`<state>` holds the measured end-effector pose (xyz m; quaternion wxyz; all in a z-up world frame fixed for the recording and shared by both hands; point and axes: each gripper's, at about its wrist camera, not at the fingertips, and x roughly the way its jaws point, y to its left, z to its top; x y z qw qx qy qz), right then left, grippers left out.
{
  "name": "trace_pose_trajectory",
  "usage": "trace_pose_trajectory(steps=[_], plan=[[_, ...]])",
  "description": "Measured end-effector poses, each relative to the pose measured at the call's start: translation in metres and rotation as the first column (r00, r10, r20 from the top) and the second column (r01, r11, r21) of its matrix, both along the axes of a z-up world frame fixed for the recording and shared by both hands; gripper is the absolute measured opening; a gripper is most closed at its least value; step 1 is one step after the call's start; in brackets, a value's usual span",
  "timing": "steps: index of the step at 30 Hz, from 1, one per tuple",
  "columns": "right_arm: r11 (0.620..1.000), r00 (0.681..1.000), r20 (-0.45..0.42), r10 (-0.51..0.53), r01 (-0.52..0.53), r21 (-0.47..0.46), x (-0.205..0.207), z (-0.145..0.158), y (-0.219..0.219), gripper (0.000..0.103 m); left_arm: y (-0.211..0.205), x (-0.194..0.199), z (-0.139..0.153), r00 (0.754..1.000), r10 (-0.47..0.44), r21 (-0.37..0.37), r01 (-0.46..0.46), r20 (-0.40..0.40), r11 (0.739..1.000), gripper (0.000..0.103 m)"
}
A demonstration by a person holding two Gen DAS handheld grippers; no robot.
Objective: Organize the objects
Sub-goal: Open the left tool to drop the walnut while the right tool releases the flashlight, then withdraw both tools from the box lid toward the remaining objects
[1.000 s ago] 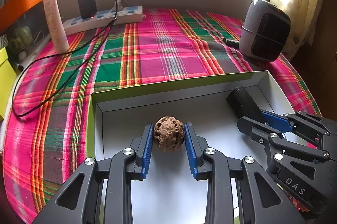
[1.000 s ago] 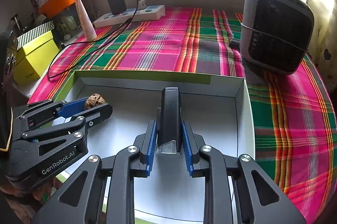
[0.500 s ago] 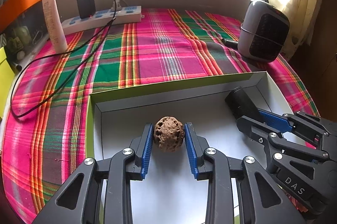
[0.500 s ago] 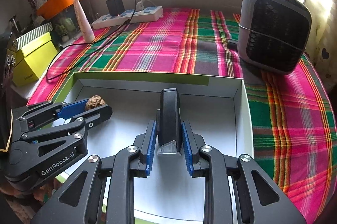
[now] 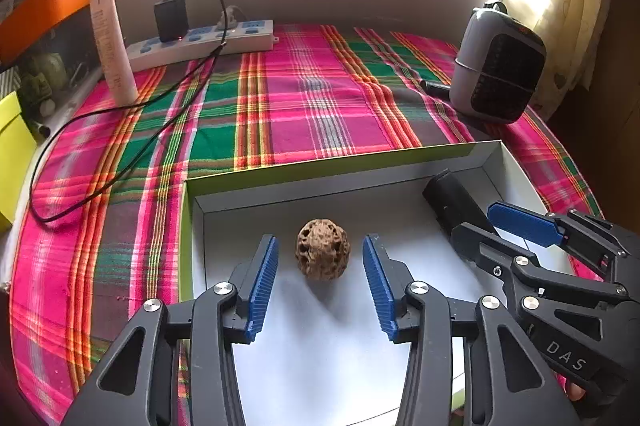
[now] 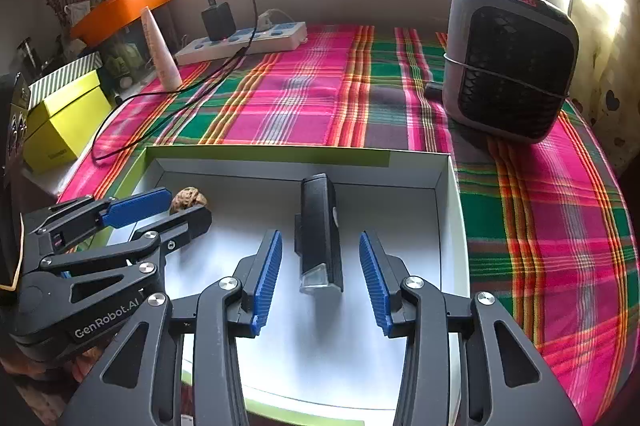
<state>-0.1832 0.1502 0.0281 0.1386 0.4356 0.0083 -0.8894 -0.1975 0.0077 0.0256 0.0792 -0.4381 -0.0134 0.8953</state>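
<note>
A brown walnut (image 5: 322, 255) lies on the floor of a shallow white box with a green rim (image 5: 320, 162). My left gripper (image 5: 320, 258) is open, its blue pads apart on either side of the walnut. A black rectangular device (image 6: 320, 230) lies in the same box (image 6: 280, 156). My right gripper (image 6: 320, 258) is open around it, pads clear of its sides. The walnut (image 6: 188, 198) and left gripper (image 6: 160, 210) show in the right wrist view; the device (image 5: 452, 202) and right gripper (image 5: 492, 226) show in the left wrist view.
The box sits on a plaid cloth (image 5: 300, 106). A grey heater (image 6: 508, 62) stands at the right, a power strip with charger and cable (image 5: 200, 38) at the back, a white tube (image 5: 114, 46) at the left, and a yellow box (image 6: 64, 122) beyond the table's left edge.
Both grippers have opened: the left let go of the walnut and the right let go of the black device. Both objects now rest on the box floor.
</note>
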Motion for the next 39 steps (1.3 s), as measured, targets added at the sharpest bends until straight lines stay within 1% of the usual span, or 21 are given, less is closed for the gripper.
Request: trace_pose_trajectory(steps=[5,9,19,22,32,39], plan=[[1.0,1.0,-0.01,-0.01,0.011,0.007,0.003,0.002,0.001,0.043,-0.002,0.004,0.004,1.0,0.003,0.002,-0.003,-0.008,1.0,0.045],[1.0,1.0,-0.023,-0.014,0.014,0.003,0.008,0.004,0.003,0.049,-0.003,0.011,0.008,1.0,0.009,-0.003,-0.009,-0.022,1.0,0.046],[1.0,0.998,-0.067,-0.016,0.015,-0.011,0.033,0.016,0.007,0.049,-0.011,0.039,0.021,0.998,0.027,0.022,-0.026,-0.06,0.999,0.046],[1.0,0.997,-0.077,-0.018,0.017,-0.011,0.04,0.018,0.008,0.05,-0.011,0.051,0.025,0.995,0.035,0.001,-0.035,-0.09,0.999,0.046],[0.999,0.994,-0.111,-0.023,0.02,-0.025,0.069,0.023,0.014,0.05,-0.017,0.083,0.025,0.995,0.041,0.05,-0.036,-0.091,0.998,0.046],[0.999,0.991,-0.126,-0.043,0.04,-0.033,0.088,0.023,0.022,0.049,-0.03,0.106,0.023,0.993,0.067,0.075,-0.06,-0.094,0.995,0.046]])
